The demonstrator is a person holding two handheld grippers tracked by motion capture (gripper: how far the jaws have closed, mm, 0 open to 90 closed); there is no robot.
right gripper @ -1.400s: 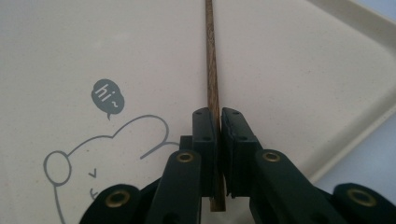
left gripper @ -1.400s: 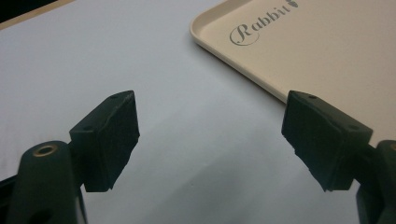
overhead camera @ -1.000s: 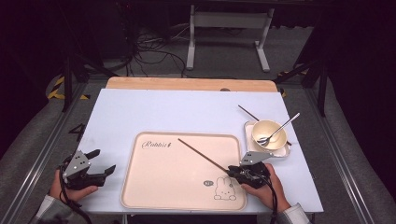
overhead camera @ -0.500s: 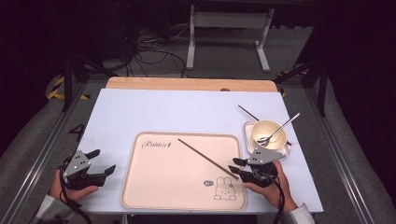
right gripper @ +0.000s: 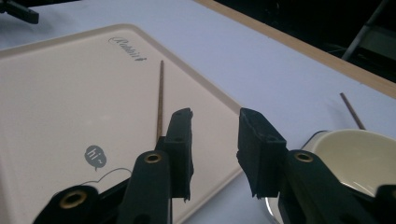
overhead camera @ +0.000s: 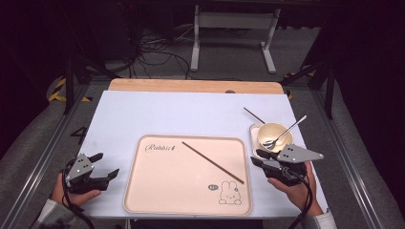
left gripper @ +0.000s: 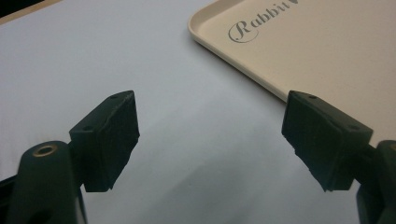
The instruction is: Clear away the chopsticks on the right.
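From the high view, a cream tray (overhead camera: pixel 188 174) printed with "Rabbit" and a small rabbit drawing lies on the pale tabletop (overhead camera: pixel 181 114), and one brown chopstick (overhead camera: pixel 212 162) rests diagonally across it. To the tray's right a cream bowl (overhead camera: pixel 274 135) sits in a small white square dish (overhead camera: pixel 254 131) with a metal spoon (overhead camera: pixel 285 131) leaning out over its rim; a second chopstick (overhead camera: pixel 253 115) lies on the tabletop just behind the dish. The left gripper (overhead camera: pixel 106 166) is held low off the tray's left edge, its jaws spread apart and empty. The right gripper (overhead camera: pixel 255 158) sits just beside the tray's right edge, in front of the bowl. In the left gripper view the jaws stand wide with bare tabletop between them (the tray corner (left gripper: pixel 299 46) shows beyond). In the right gripper view the jaws are parted by a narrow gap, holding nothing, over the tray's edge (right gripper: pixel 219 100); the chopstick (right gripper: pixel 160 100) lies just left of them, the bowl (right gripper: pixel 359 154) at right.
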